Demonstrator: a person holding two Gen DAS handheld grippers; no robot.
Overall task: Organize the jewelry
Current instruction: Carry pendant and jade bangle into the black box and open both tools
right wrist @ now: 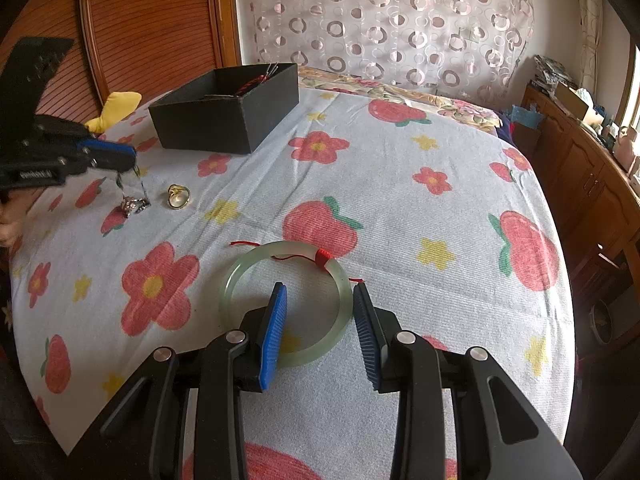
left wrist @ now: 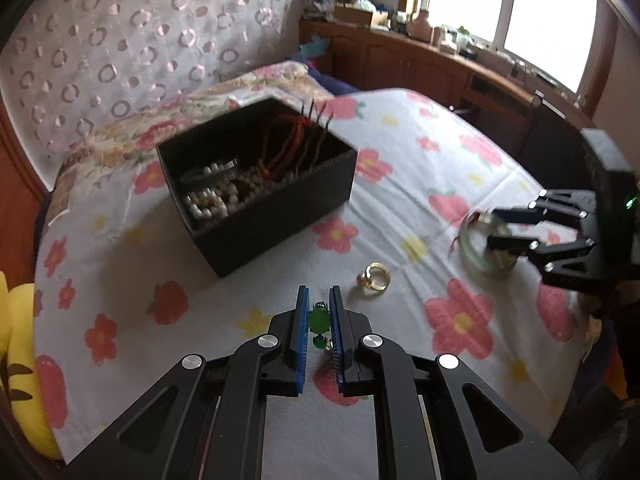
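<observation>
My left gripper (left wrist: 319,294) is shut on a green stone pendant (left wrist: 319,320); in the right wrist view its chain (right wrist: 134,200) hangs down to the bedsheet from the gripper (right wrist: 130,158). A gold ring (left wrist: 376,276) lies on the sheet just right of it, also in the right wrist view (right wrist: 179,197). My right gripper (right wrist: 319,292) is open, its jaws either side of the right rim of a pale green jade bangle (right wrist: 240,276) with red thread, lying flat. A black open box (left wrist: 256,184) holds pearls and red cords.
The floral bedsheet (right wrist: 400,208) covers a bed. A yellow plush toy (left wrist: 20,340) lies at the left edge. A wooden cabinet (left wrist: 420,60) with clutter stands under the window. A wooden headboard (right wrist: 152,20) stands behind the box (right wrist: 224,108).
</observation>
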